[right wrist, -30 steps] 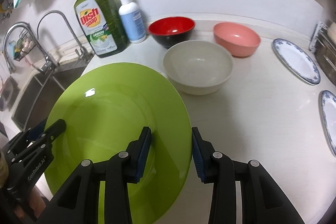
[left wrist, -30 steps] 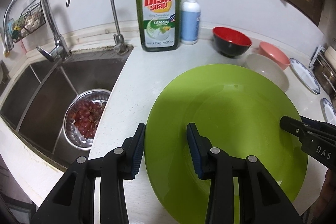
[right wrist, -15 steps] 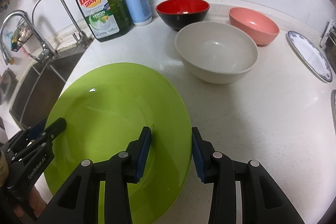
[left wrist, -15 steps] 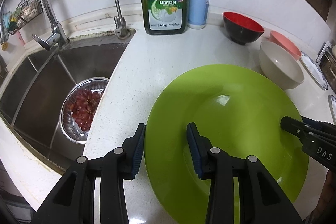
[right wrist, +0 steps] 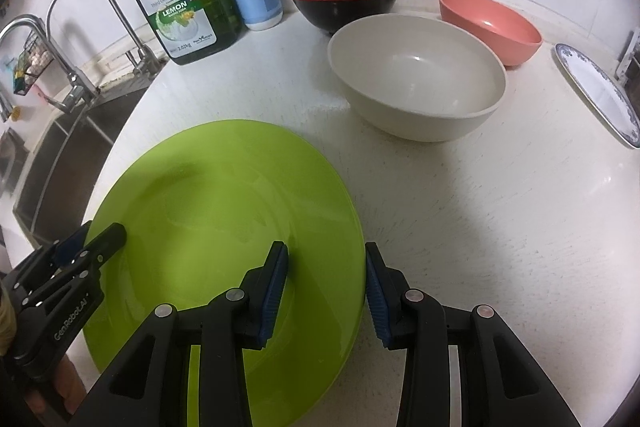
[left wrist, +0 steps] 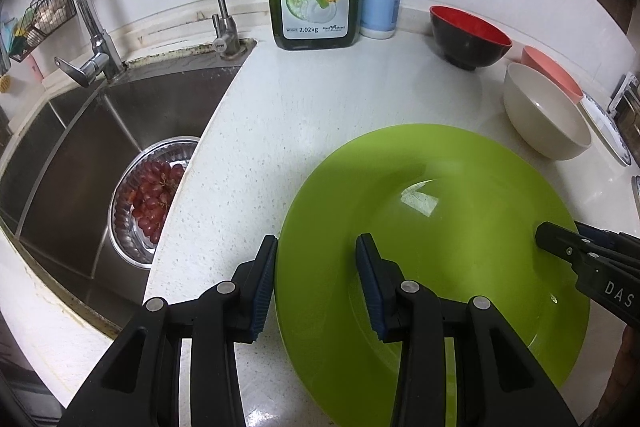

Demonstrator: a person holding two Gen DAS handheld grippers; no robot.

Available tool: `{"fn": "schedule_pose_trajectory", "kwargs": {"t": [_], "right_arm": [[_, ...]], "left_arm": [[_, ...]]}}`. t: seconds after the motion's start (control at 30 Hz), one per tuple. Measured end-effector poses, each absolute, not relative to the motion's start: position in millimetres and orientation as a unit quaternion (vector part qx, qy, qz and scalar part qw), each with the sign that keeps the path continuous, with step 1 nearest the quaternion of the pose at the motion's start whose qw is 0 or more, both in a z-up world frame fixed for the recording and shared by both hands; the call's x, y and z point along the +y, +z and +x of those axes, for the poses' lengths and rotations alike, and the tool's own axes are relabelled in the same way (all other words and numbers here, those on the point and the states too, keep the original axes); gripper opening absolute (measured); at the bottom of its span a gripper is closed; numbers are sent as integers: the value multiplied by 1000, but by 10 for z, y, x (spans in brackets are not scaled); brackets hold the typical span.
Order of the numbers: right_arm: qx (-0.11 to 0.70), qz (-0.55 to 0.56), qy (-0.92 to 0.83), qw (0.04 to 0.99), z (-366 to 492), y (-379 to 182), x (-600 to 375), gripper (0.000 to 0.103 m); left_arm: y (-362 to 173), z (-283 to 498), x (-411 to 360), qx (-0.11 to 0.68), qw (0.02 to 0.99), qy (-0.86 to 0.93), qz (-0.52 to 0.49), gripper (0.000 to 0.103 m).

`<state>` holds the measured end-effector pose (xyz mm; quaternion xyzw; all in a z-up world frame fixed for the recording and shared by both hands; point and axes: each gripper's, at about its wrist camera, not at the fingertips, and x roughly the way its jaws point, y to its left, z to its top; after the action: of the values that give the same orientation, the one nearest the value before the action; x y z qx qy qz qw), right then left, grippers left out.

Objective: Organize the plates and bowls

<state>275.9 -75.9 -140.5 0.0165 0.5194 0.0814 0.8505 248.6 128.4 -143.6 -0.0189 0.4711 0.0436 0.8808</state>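
Fingers (left wrist: pixel 376 287) of the left gripper (left wrist: pixel 316 283) are clenched on the left rim of the green plate (left wrist: pixel 432 247), and the right gripper (right wrist: pixel 326 291) grasps its right rim in the same way. The plate is low over the worktop (right wrist: pixel 500 227), near the front edge; I cannot tell if it touches. Each grip is only on a thin, smooth rim, so a tilt of one hand can let it slip. The white bowl (right wrist: pixel 416 79) stands just beyond, and the sink (left wrist: pixel 80 155) is to the left.

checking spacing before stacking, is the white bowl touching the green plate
Apart. The right wrist view shows a strip of bare counter between the white bowl and the green plate.
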Motion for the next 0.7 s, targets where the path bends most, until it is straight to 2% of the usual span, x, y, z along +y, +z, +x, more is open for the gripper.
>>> {"fn": "schedule_pose_trajectory", "kwargs": {"t": [0.53, 0.6, 0.63, 0.7], "right_arm": [[527, 13, 81, 846, 2783, -1476, -726, 40], [521, 13, 75, 850, 2769, -1454, -734, 40], [515, 11, 71, 854, 2758, -1432, -737, 41], [504, 2, 64, 861, 2714, -1382, -748, 49]], "left_arm": [[-1464, 2465, 1340, 474, 879, 44, -14, 39], [-1429, 2462, 1351, 467, 883, 49, -12, 44], [-1404, 2461, 1355, 465, 884, 47, -13, 50], [-1344, 2448, 1348, 457, 888, 42, -14, 55]]}}
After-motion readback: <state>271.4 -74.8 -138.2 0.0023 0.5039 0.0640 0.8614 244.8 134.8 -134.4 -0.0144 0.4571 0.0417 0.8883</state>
